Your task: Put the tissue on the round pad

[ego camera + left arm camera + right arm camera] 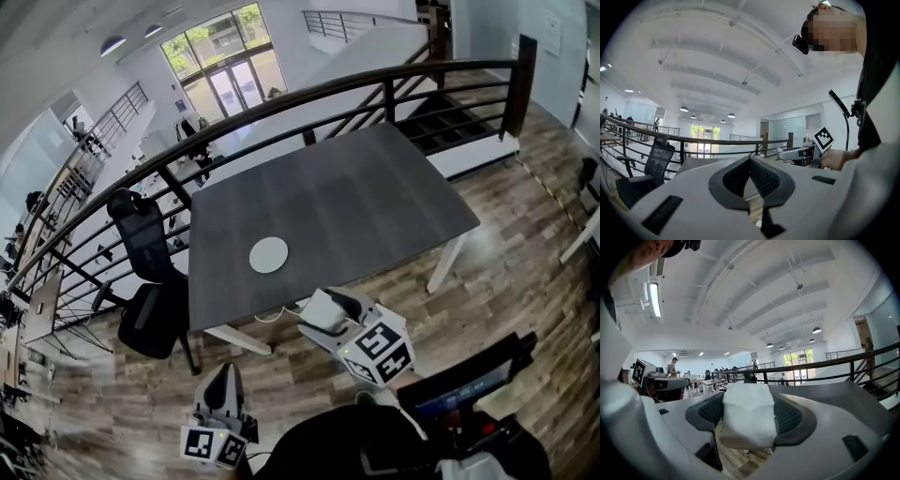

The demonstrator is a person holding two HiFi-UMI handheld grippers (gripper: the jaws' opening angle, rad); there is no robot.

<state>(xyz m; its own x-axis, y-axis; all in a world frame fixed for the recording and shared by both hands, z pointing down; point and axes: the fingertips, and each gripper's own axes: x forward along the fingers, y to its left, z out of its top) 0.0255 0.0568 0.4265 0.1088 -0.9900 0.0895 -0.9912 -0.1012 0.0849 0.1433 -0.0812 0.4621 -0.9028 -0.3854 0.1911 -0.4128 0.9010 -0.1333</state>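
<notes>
Tissue (747,420), soft white block, in grip of mesh-padded right claw (749,393); left claw (750,159) closed, empty.

Grey table (356,197), black railing (516,94), wooden floor (506,272)

White tissue (749,416) shows against the dark grey, mesh-patterned pads (790,416) of the pale grey right gripper (749,397). Its cube (380,352) is printed with black-and-white square markers, like that of the pale grey left gripper (225,375). The white round pad (269,255) stands out on a charcoal, faintly streaked table (375,187), above a brown wood-plank floor (506,272), with a black chair (150,281) and black railing (281,105).
</notes>
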